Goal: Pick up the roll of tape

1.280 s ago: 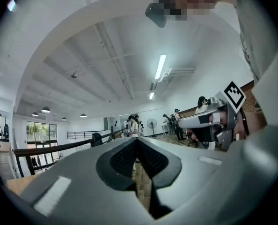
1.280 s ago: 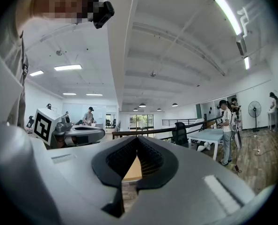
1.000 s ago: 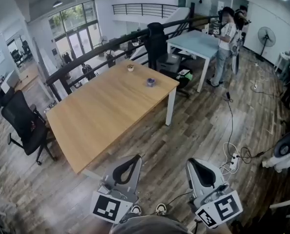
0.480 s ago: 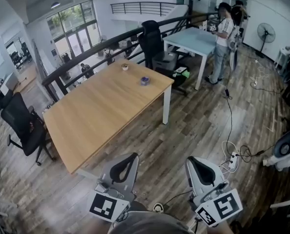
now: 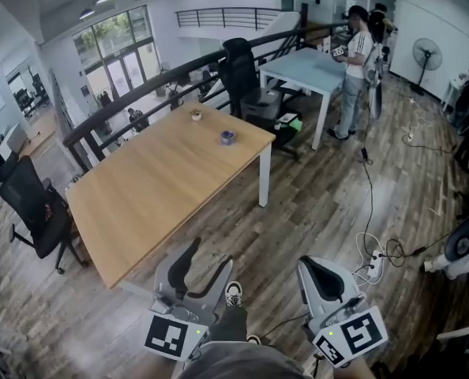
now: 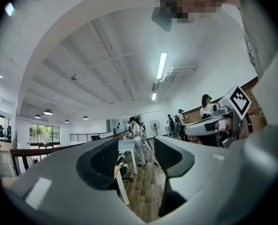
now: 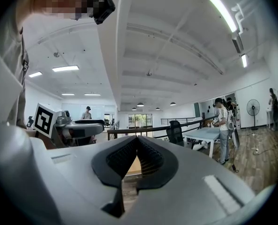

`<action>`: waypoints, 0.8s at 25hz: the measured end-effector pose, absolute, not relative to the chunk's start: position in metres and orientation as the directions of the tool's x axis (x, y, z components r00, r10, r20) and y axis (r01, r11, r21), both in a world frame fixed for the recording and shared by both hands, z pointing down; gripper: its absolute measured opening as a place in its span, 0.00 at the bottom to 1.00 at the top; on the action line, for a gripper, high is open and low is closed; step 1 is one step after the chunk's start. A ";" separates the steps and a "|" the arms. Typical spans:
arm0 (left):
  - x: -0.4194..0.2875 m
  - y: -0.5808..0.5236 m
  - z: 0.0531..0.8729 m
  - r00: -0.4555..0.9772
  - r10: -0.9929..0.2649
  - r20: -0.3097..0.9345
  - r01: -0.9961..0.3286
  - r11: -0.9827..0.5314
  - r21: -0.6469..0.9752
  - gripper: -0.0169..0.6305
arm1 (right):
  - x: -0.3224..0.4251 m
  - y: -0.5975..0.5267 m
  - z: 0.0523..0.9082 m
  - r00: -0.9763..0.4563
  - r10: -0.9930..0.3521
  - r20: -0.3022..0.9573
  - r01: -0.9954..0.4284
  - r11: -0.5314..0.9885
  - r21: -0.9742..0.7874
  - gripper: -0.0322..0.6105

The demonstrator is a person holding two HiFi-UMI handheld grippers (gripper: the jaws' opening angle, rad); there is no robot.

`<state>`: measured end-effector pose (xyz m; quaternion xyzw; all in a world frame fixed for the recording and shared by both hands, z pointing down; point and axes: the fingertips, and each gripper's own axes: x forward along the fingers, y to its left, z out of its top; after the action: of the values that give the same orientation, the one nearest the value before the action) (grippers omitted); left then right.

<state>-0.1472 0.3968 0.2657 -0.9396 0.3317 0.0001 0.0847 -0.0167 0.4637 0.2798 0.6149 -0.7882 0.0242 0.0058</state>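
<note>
Two hand-held grippers hang over the floor off the near end of a wooden table [image 5: 151, 192], with the roll of tape [image 5: 227, 137] far from them on the table.

The roll of tape, small and bluish, lies flat on the table near its far right corner, and nothing touches it. A small pale round object [image 5: 196, 114], too small to identify, sits just beyond it at the table's far edge. The left gripper [image 5: 211, 253] is just off the table's near corner. Its jaws have just been opening and now stand wide apart, with only floor seen between them. The right gripper [image 5: 320, 265] is further right of that corner, its jaws pressed together on nothing. Beyond the table's far end, a person [image 5: 353, 61] stands at a pale blue table [image 5: 302, 65].
</note>
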 end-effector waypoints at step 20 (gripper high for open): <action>-0.133 0.223 0.291 0.772 -0.636 0.000 -0.632 -0.766 -0.118 0.41 | -0.001 0.292 0.299 -0.256 -0.961 0.109 -0.967 0.255 -0.026 0.07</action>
<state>-0.1328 0.2226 0.2906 -0.9396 0.3372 -0.0199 0.0555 -0.0013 0.2919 0.2987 0.6089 -0.7912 0.0438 0.0352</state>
